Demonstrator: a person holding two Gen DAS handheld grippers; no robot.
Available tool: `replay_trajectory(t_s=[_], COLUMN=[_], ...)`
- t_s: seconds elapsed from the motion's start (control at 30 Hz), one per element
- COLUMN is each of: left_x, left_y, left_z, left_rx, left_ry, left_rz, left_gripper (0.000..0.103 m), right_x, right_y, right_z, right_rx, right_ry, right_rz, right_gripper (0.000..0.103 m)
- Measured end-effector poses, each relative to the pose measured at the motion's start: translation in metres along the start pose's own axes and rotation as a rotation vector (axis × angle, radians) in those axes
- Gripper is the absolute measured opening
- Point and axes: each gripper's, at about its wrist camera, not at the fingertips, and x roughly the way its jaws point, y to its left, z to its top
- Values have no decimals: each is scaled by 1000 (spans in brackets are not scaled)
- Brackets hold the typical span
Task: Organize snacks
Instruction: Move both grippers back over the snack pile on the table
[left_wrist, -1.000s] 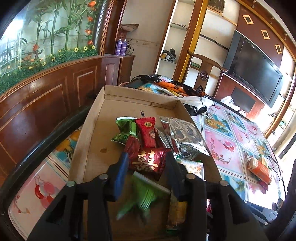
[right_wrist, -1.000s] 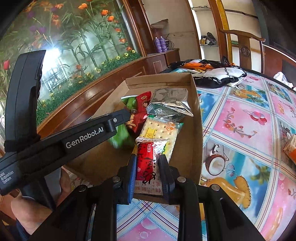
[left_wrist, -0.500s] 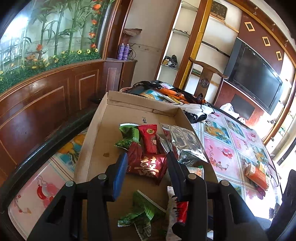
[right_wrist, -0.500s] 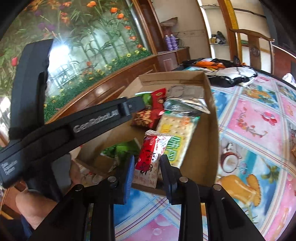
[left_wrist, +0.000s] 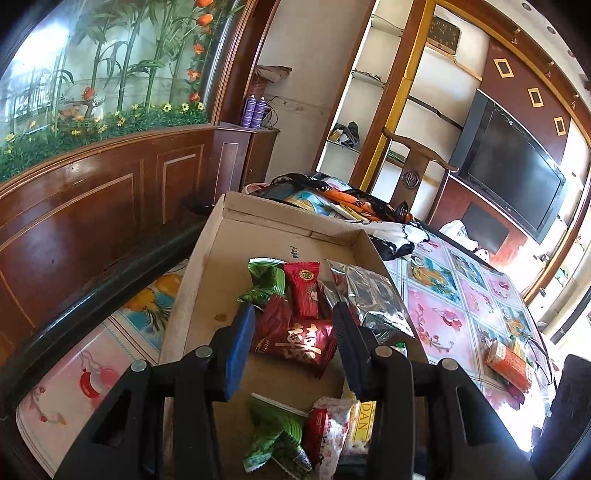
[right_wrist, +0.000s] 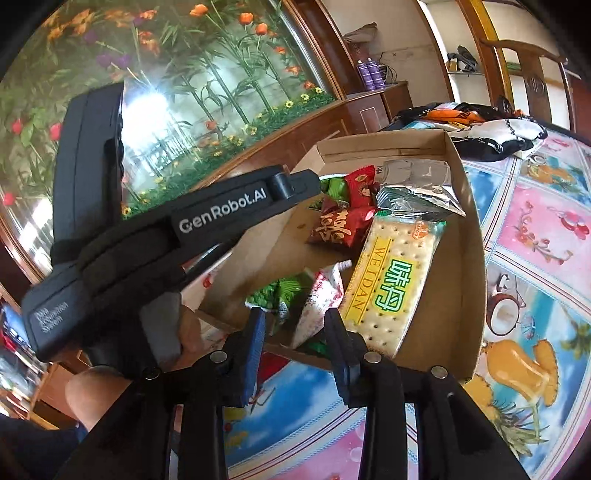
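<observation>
Several snack packets already lay in the cardboard box (left_wrist: 192, 295); one orange packet (left_wrist: 508, 363) remained out on the flowered tablecloth (left_wrist: 443, 317), well apart from the box, so the sorting was judged mostly done but not finished.

Left wrist view:
- Left gripper (left_wrist: 291, 328): jaws wide apart, holding nothing, hovering over the box.
- Dark red foil packet with gold characters (left_wrist: 295, 339): flat on the box floor, seen between the jaws but not touched.
- Red packet (left_wrist: 303, 286) and green packet (left_wrist: 264, 282): beside each other, farther in.
- Silver foil bag (left_wrist: 369, 299): crumpled, against the right wall.
- Green wrapper (left_wrist: 275, 432) and white-and-red packet (left_wrist: 327, 428): near end of the box, side by side.

Right wrist view:
- Right gripper (right_wrist: 295, 328): jaws open, empty, at the near edge of the cardboard box (right_wrist: 469, 266).
- White-and-red packet (right_wrist: 319, 306): tilted on its edge just beyond the jaws, free of them.
- Cracker packet (right_wrist: 391, 280): yellow label, clear wrap, lying lengthwise along the right side, its far end touching the silver foil bag (right_wrist: 417, 192).
- Left gripper body (right_wrist: 177, 236): crossing above the box's left side.
</observation>
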Motion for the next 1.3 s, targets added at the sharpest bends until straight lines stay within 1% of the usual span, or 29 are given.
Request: replay_trajectory(t_s=[0.23, 0.3, 0.33, 0.47, 0.6, 0.67, 0.83, 0.9, 0.97, 1.0, 1.03, 1.07, 1.1, 1.17, 1.2, 1.27, 1.3], left_x=[0, 0, 1, -3, -12, -15, -24, -31, -35, -36, -36, -35, -35, -35, -33, -32, -32], left_y=[-5, -7, -9, -21, -33, -40, -67, -85, -101, -109, -120, -127, -138, -156, -163, -178, -184], left_z=[-1, -2, -2, -7, -10, -11, -22, -29, -34, -37, -40, -44, -49, -60, -65, -76, -81], left_rx=[24, 34, 41, 97, 149, 174, 257, 300, 314, 318, 325, 331, 347, 370, 378, 388, 394], left_ry=[-1, -4, -4, -23, -76, -93, -66, -45, -7, 17, 56, 83, 112, 155, 181, 238, 259], left_rz=[-2, -8, -13, -18, -22, -38, -91, -133, -195, -229, -278, -309, -343, -388, -411, -464, -485], left_gripper=[45, 49, 49, 50, 50, 52, 53, 53, 53, 53, 53, 53, 53, 53, 53, 53, 53], right_x=[-14, -21, -24, -42, -66, -82, -131, -159, -192, -214, -227, -252, -266, -293, -306, -320, -324], right_y=[-16, -22, -24, -36, -53, -62, -89, -103, -117, -124, -129, -138, -143, -161, -175, -196, -203], right_z=[3, 3, 4, 5, 3, -1, -24, -39, -55, -65, -71, -85, -93, -116, -131, -156, -167], right_rx=[50, 68, 74, 114, 186, 225, 311, 347, 387, 409, 421, 451, 476, 555, 624, 736, 778], right_ry=[-37, -50, -54, -89, -129, -146, -197, -216, -256, -284, -298, -325, -336, -343, -334, -317, -313], right_rz=[-62, -81, -83, -119, -154, -178, -237, -291, -330, -352, -369, -421, -458, -526, -554, -586, -585], right_gripper=[38, 37, 37, 37, 37, 39, 41, 41, 40, 40, 40, 40, 40, 40, 40, 41, 41])
